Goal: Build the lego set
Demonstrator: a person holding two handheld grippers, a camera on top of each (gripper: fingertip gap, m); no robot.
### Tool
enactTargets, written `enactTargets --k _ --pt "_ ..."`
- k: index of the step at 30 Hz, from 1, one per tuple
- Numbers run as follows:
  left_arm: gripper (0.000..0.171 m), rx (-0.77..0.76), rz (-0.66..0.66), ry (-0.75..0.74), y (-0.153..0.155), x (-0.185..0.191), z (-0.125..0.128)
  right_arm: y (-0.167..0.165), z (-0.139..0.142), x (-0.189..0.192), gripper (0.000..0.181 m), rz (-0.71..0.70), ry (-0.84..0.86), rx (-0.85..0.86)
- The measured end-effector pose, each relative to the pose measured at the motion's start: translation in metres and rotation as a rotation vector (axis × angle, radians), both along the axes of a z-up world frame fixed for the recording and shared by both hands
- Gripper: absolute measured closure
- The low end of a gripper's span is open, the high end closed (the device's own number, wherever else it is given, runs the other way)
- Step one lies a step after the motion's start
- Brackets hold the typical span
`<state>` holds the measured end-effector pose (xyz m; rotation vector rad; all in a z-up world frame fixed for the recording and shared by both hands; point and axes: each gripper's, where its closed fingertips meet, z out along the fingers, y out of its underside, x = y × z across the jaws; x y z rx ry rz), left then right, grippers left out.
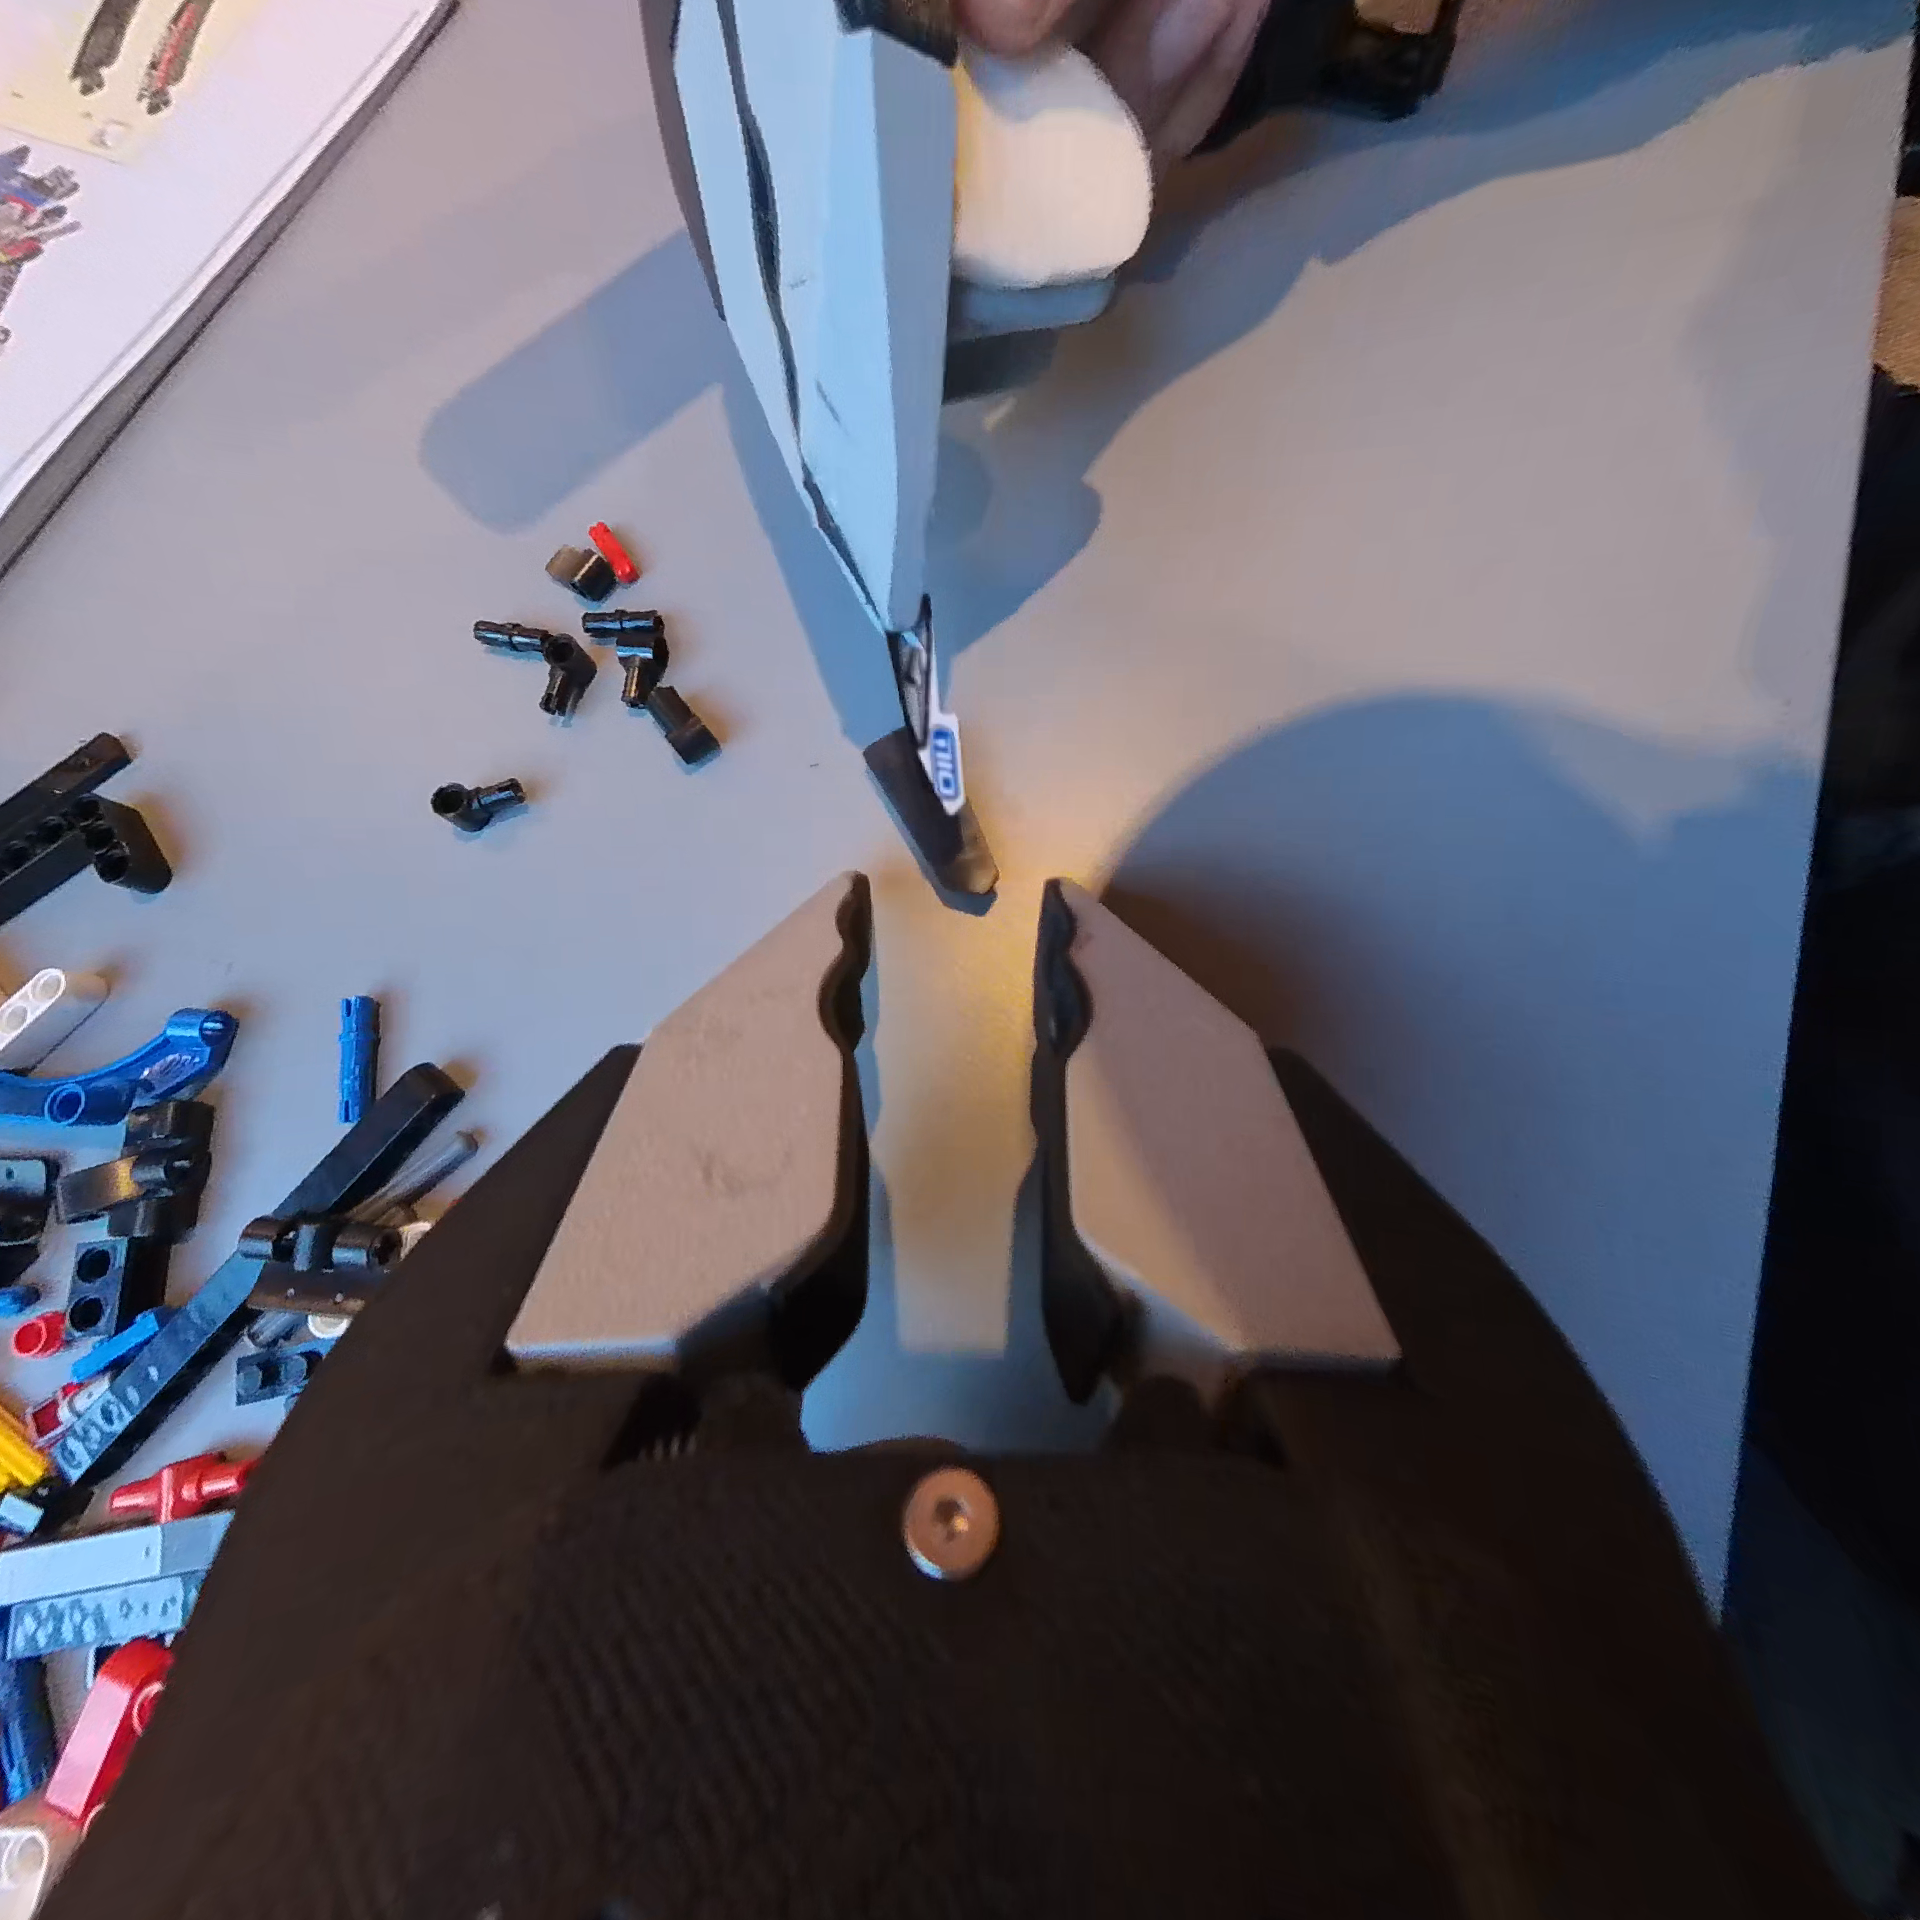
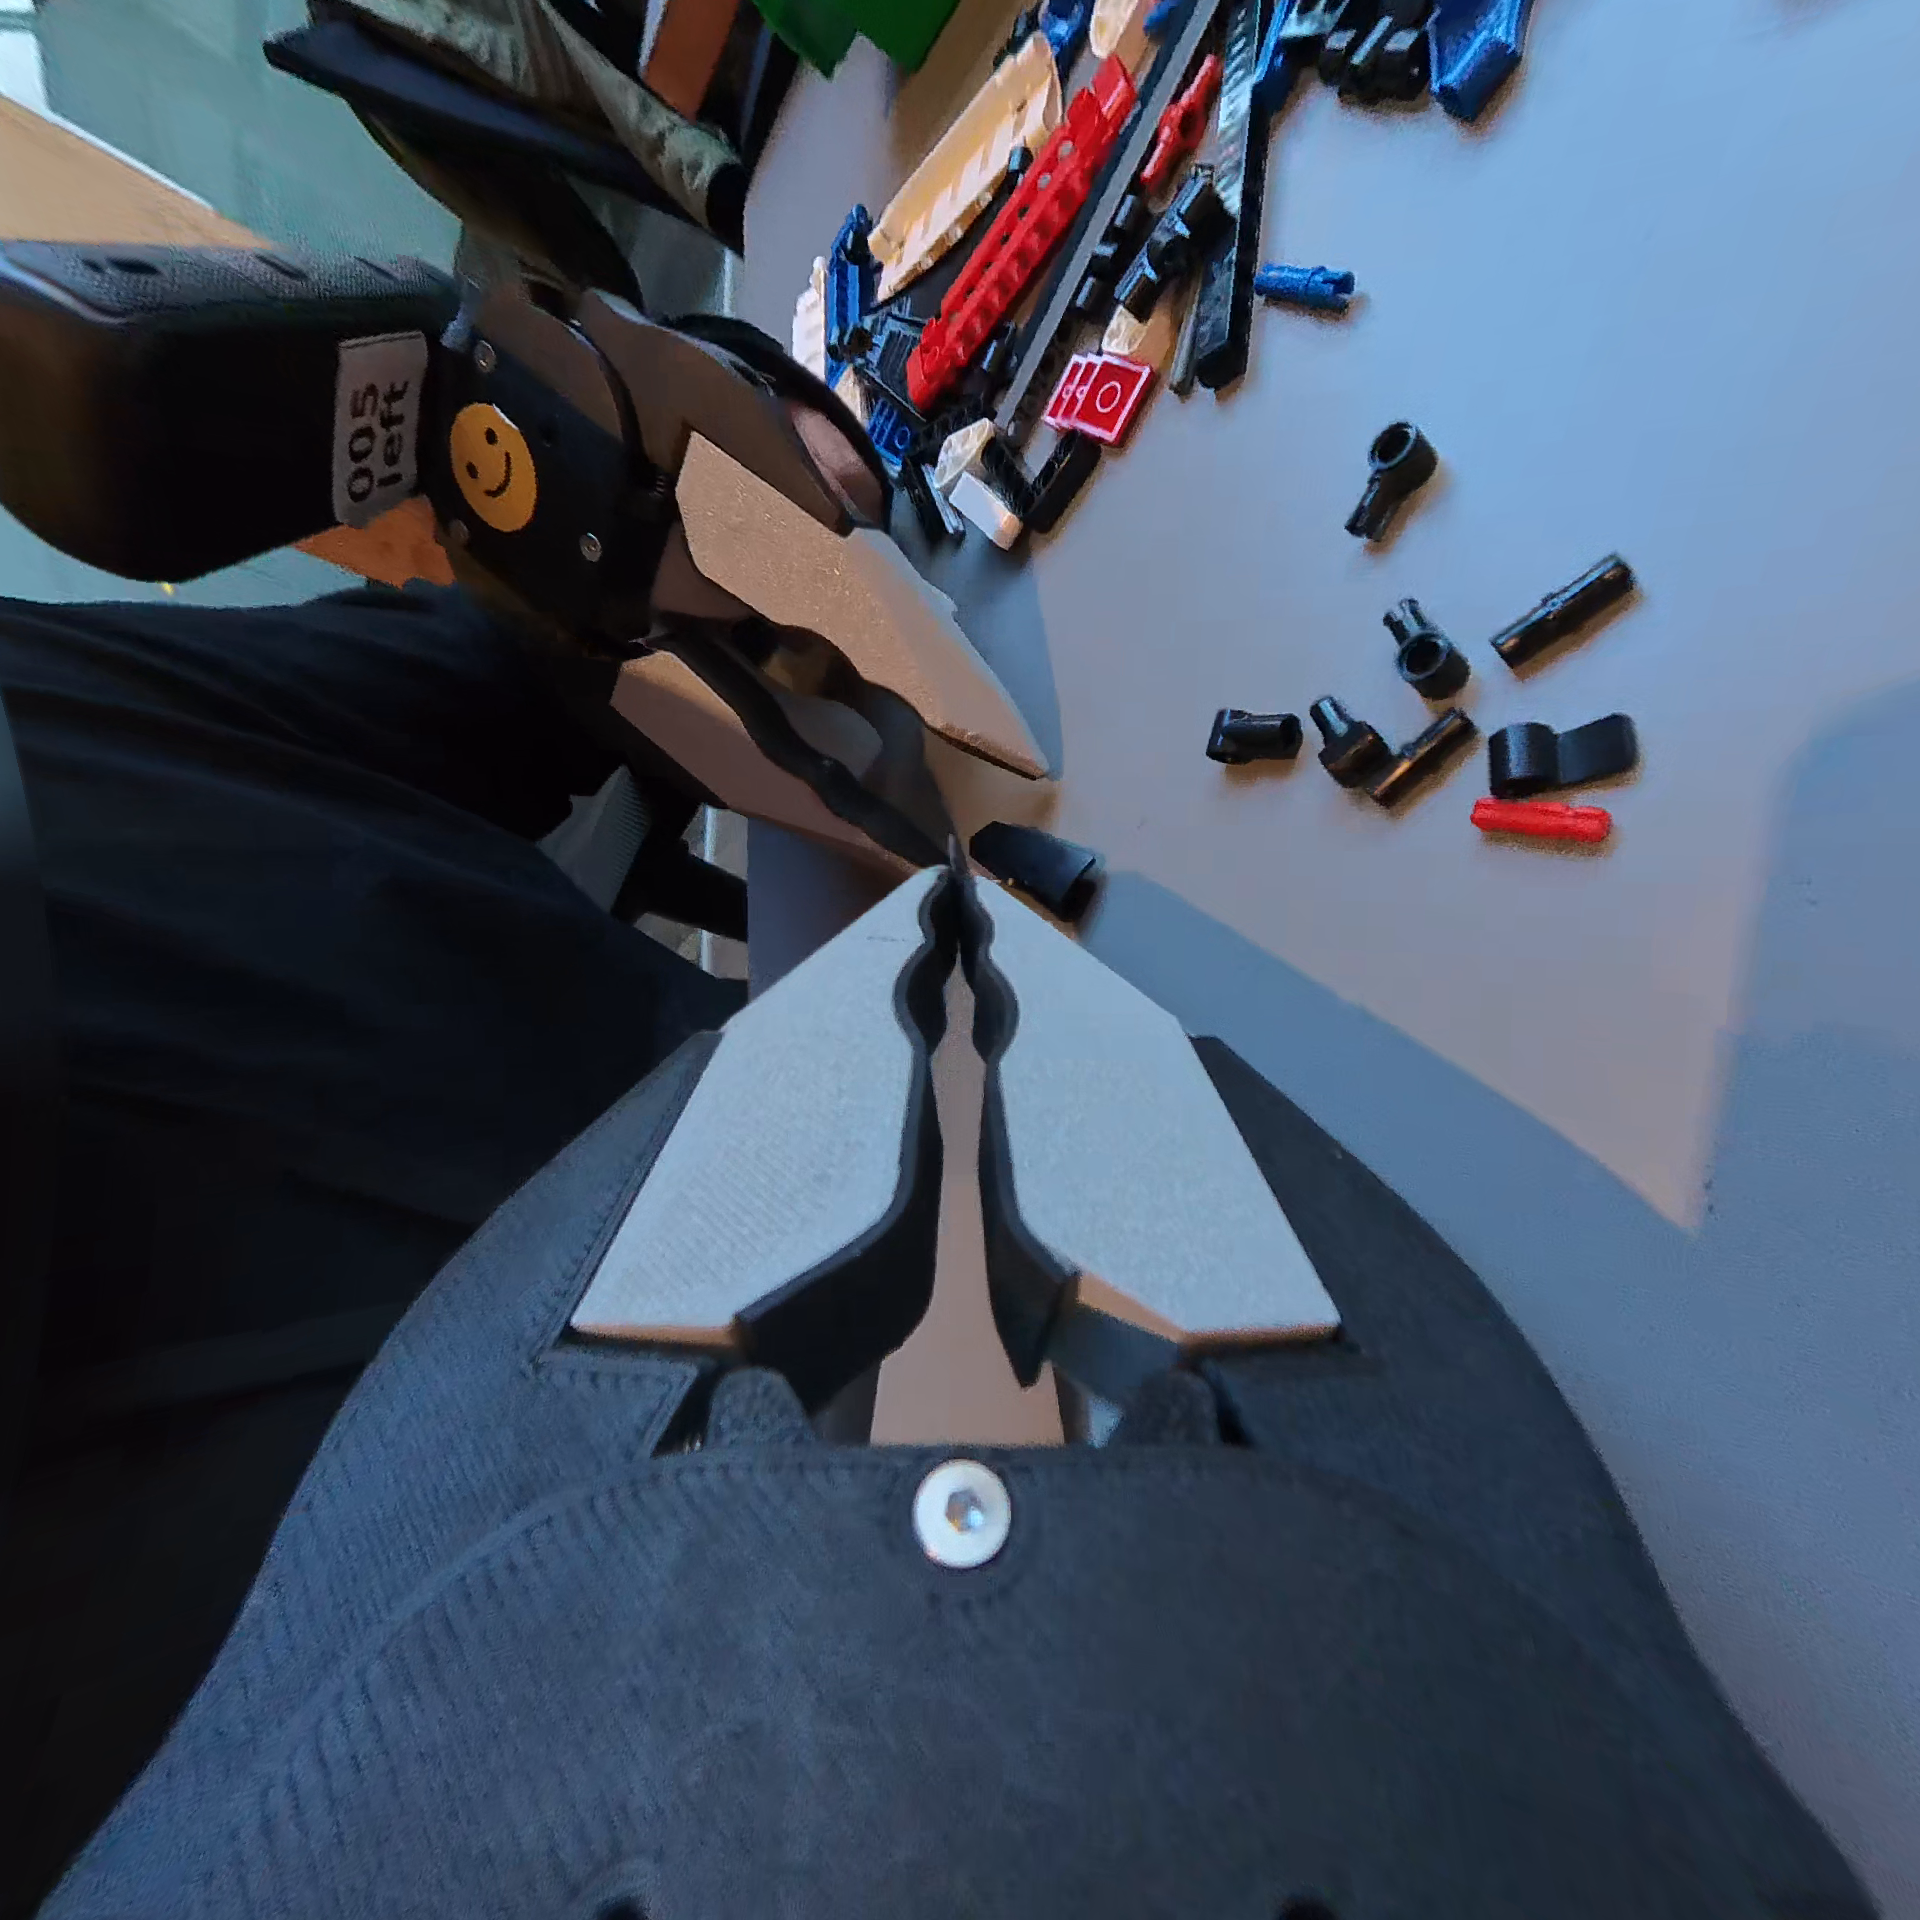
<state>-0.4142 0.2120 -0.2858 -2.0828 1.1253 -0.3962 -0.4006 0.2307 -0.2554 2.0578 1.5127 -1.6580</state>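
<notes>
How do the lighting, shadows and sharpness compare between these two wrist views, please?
Left wrist view: warm yellow glow on the table between the open left tongs, broad soft shadows, edges stretched. Right wrist view: right tongs closed; loose pieces crisp, corners smeared.

a pale grey table under warm light, with a wooden surface beyond its edge

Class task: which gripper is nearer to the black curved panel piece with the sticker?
Right. The right gripper has its jaws shut on the black curved panel piece, holding it at the table. The left gripper sits just short of it, jaws open.
</notes>
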Motion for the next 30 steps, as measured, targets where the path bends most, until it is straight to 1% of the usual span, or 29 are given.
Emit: enactTargets --k 3,7,14,18,25,30 --pt "0.143 -0.008 0.013 -0.006 0.002 0.0 0.0 -0.003 -0.001 -0.004 0.181 0.038 -0.029 0.002" --pt "0.149 -0.004 0.007 -0.003 0.002 0.001 0.0 -0.005 -0.006 -0.005 0.181 0.08 -0.08 0.019" --pt "0.152 -0.03 0.005 -0.021 0.002 0.004 -0.001 -0.003 -0.009 -0.006 0.181 0.078 -0.097 0.008" --pt "0.161 -0.034 -0.001 -0.021 0.002 0.005 -0.001 -0.006 -0.01 -0.007 0.181 0.086 -0.1 -0.009" --pt "0.162 -0.016 0.0 -0.01 0.002 0.005 -0.001 -0.006 -0.011 -0.008 0.181 0.088 -0.103 -0.018" --pt "0.161 0.026 -0.001 0.017 0.003 0.005 0.0 -0.006 -0.011 -0.006 0.181 0.092 -0.1 -0.054"
